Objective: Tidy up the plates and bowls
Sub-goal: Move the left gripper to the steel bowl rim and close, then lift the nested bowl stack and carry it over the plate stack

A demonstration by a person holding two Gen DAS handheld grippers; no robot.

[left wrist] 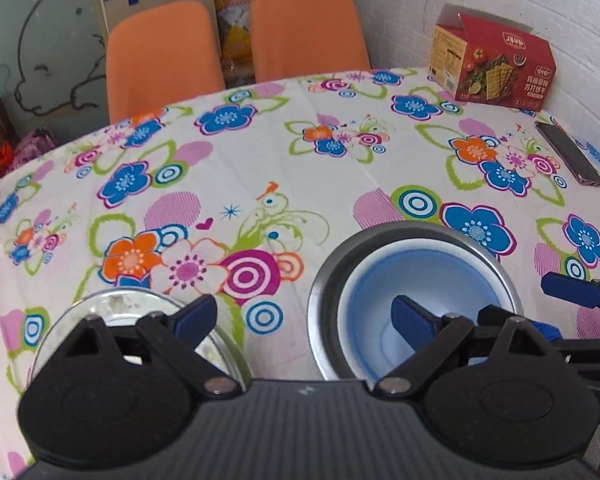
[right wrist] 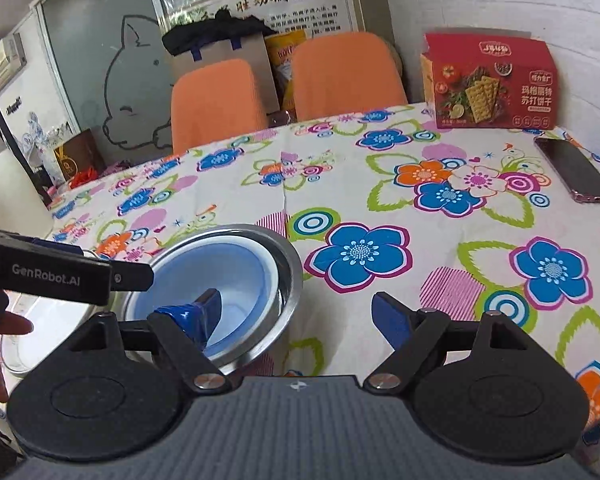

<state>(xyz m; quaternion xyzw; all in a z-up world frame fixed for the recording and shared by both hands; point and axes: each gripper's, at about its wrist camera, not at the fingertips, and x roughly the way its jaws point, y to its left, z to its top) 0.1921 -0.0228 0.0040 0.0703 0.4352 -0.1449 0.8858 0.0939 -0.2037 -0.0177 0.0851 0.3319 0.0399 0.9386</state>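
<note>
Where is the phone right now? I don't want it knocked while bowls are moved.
The phone lies flat at the table's far right edge, just in front of the red cracker box, well away from the nested steel bowl in both views.

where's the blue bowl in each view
Left wrist: blue bowl sits lower right of centre, nested in the steel bowl, behind the left gripper.
Right wrist: blue bowl sits lower left, in the steel bowl.
Shared landmark: red cracker box at the table's far right.
</note>
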